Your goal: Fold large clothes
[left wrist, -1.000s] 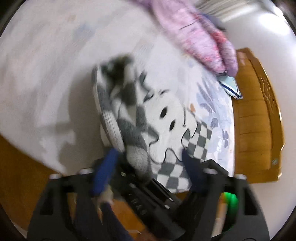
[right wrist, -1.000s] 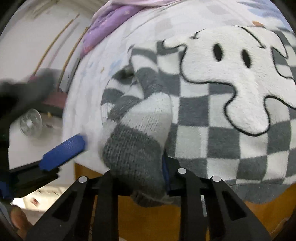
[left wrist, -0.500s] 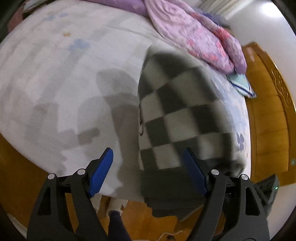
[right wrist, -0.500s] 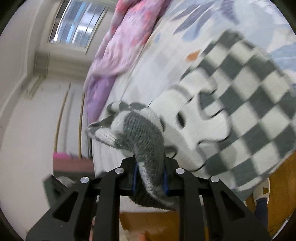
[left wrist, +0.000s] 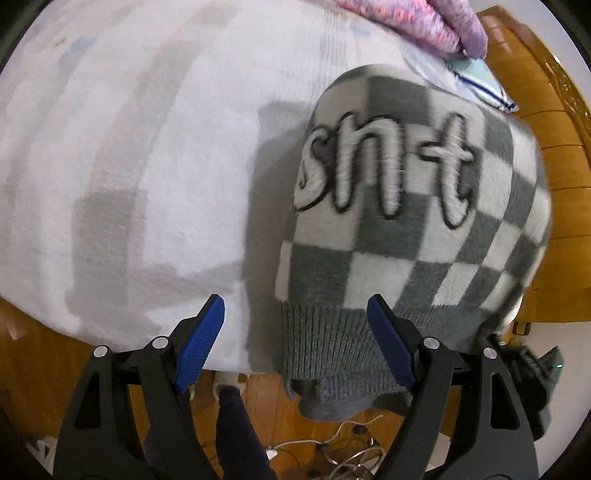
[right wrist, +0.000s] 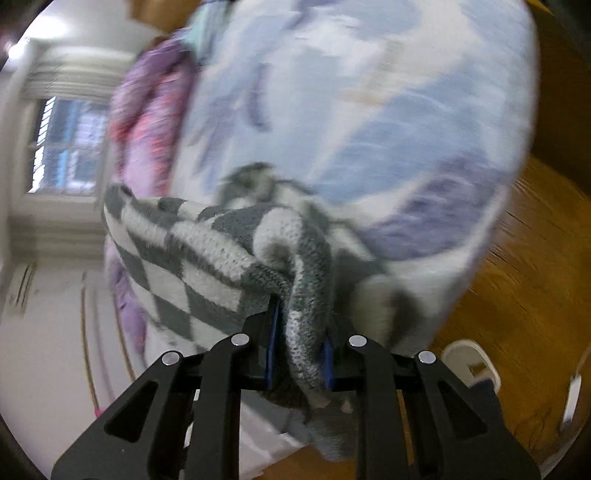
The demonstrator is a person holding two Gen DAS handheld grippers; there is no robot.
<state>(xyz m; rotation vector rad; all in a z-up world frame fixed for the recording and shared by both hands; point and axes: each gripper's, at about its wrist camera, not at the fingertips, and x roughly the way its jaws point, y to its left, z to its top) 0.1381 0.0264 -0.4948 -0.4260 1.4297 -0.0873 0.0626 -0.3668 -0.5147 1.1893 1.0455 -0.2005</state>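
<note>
Checkered grey-white knit sweater (left wrist: 413,236), fuzzy raised letters "sh t" readable, ribbed hem, on the bed (left wrist: 147,147). Right hand-held gripper (right wrist: 297,354) pinches its knit fold; left hand-held gripper (left wrist: 295,339) wide, empty.

A bed with a pale floral sheet (left wrist: 155,155) is filling most of both views, and everything else is sitting around it. A pink and purple quilt (left wrist: 436,22) is lying bunched at the bed's far edge, with a light teal item with a dark blue edge (left wrist: 480,79) peeking out just beside it, while a wooden floor (right wrist: 524,280) is showing beyond the bed's near edge, cables (left wrist: 351,446) trailing across it. A window (right wrist: 62,147) is glowing in the wall beyond the quilt end of the bed.
</note>
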